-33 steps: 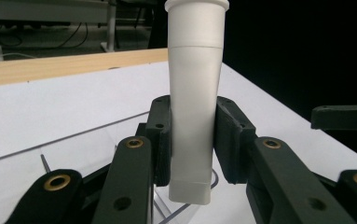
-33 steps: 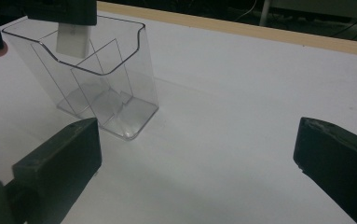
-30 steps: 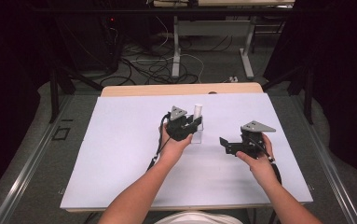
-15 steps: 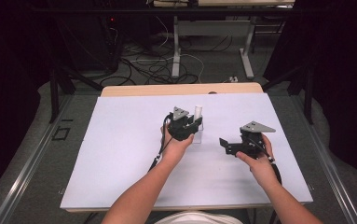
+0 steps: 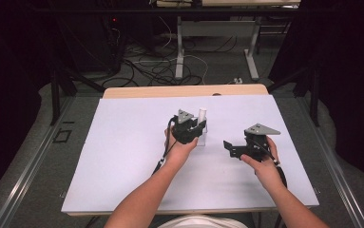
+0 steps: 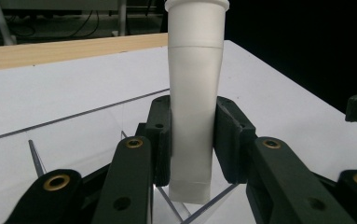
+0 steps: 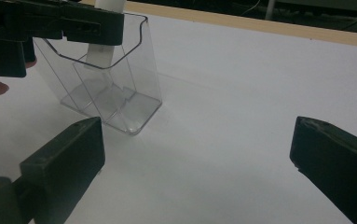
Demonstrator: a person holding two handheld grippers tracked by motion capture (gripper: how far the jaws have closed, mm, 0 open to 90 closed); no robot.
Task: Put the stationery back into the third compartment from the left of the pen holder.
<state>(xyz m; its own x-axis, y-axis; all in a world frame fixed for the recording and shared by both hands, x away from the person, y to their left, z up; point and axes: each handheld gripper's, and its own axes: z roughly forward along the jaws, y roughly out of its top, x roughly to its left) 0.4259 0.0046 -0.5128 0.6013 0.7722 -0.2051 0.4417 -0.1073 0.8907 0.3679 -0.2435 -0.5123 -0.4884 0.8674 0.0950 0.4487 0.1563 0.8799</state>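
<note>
A white tube (image 6: 195,70) with its cap on top stands upright between the pads of my left gripper (image 6: 192,135), which is shut on it. Its flat lower end hangs inside the top of a clear plastic holder (image 7: 115,93) on the white table cover. From above, the left gripper (image 5: 196,128) is at the table's middle, the tube (image 5: 202,114) sticks up past it, and the holder (image 5: 203,138) is just beneath. My right gripper (image 5: 229,146) rests to the right of the holder, pointing at it. Its jaws stand wide open around nothing (image 7: 195,158).
A white sheet (image 5: 122,142) covers the table, and a strip of wood (image 5: 184,90) shows along the far edge. Beyond the table are dark floor, cables and metal legs (image 5: 179,47). Both forearms come in from the near edge.
</note>
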